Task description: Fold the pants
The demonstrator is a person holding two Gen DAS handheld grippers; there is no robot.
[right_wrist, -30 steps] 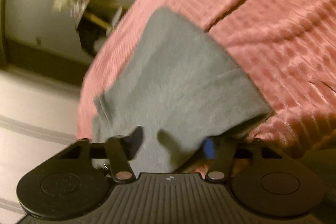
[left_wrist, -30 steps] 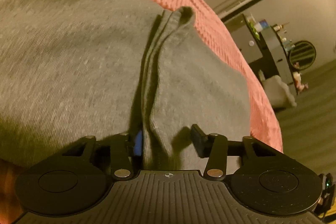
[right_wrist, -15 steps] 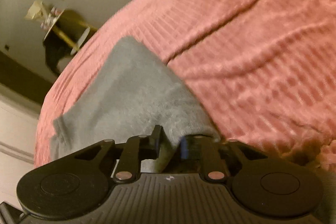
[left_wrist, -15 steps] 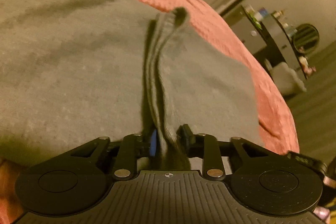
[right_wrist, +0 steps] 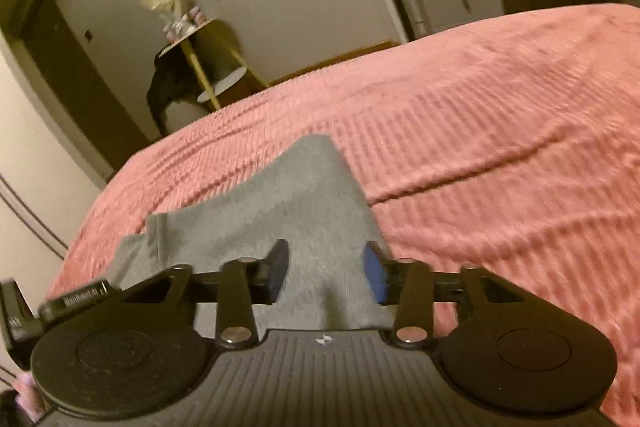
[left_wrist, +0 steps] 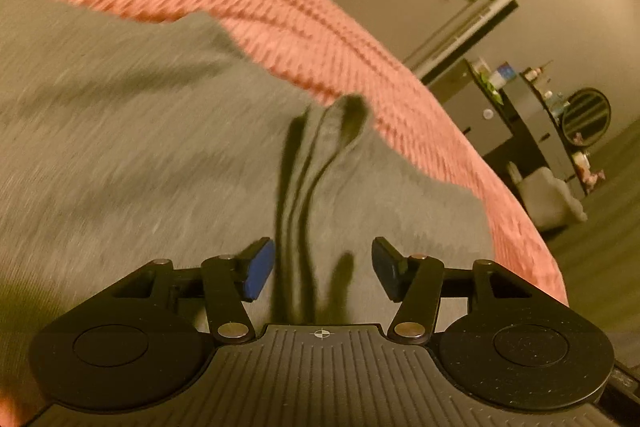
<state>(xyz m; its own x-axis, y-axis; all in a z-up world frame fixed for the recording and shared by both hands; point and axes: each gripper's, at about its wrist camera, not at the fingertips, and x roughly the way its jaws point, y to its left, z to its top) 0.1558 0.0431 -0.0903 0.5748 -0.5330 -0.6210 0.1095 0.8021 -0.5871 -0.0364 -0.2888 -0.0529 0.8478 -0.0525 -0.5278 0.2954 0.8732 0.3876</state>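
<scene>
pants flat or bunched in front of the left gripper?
Bunched. The grey pants rise in a narrow ridge running away from the left gripper, between its opening jaws, pads clear of it.

**No readable text**

Nothing can be read in either view; a small black tag (right_wrist: 82,297) at the left edge of the right gripper (right_wrist: 326,273) bears pale lettering too blurred to make out

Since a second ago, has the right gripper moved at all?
Yes. The right gripper has lifted and rolled: the pink bedspread sits lower in view, with more wall showing above the grey pants.
</scene>
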